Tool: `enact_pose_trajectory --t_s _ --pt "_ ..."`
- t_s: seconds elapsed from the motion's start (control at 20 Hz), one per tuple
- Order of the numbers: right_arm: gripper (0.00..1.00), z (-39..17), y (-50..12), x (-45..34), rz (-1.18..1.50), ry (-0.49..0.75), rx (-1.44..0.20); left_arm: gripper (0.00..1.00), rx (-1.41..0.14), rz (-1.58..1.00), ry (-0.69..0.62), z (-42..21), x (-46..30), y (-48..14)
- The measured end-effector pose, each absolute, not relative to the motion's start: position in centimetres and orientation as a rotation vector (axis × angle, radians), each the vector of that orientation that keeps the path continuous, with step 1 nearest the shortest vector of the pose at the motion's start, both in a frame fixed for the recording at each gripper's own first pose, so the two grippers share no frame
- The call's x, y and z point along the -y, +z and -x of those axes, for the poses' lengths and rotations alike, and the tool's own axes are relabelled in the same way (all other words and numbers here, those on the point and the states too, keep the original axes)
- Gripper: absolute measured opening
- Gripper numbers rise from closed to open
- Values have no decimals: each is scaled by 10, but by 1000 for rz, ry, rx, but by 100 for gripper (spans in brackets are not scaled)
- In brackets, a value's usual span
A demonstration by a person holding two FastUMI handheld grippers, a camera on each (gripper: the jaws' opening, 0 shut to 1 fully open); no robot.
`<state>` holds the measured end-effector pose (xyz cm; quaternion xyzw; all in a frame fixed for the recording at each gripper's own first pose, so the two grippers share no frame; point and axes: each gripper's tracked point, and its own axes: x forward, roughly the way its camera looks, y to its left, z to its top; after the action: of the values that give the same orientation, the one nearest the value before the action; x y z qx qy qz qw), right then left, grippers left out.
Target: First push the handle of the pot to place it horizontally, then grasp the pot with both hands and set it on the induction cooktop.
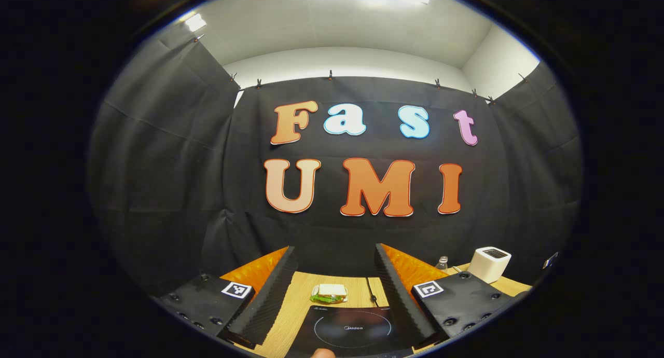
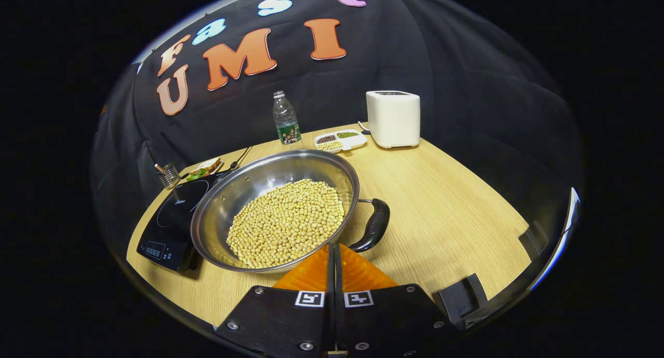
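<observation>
The pot (image 2: 275, 207) sits on the desk (image 2: 446, 212) just right of the cooktop (image 2: 174, 223), and it's loaded with beans (image 2: 288, 223), so it'll probably be heavy and prone to spilling if tipped. Steel walls look stiff and slick; the handle (image 2: 374, 224) on its near-right side is the obvious spot for the push, the rim for the two-sided lift. The right gripper (image 2: 332, 254) is parked at the near rim, jaws together, nothing clamped. The left gripper (image 1: 337, 295) is held over the cooktop, jaws wide apart.

I see a light wooden tabletop (image 2: 446, 202) carrying a bean-filled steel pot (image 2: 275, 207), black induction cooktop (image 2: 174, 220), white toaster (image 2: 392, 118), clear plastic bottle (image 2: 285, 119) and sandwich (image 1: 329, 293).
</observation>
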<state>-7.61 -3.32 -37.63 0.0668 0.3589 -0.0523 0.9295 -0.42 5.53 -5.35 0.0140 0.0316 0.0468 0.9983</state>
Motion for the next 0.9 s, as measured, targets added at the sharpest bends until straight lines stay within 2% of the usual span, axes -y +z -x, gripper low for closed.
enact_pose_trajectory --t_s 0.9 --pt "0 62 -378 47 -125 -131 -725 98 -68 -32 99 2 -57 -53"
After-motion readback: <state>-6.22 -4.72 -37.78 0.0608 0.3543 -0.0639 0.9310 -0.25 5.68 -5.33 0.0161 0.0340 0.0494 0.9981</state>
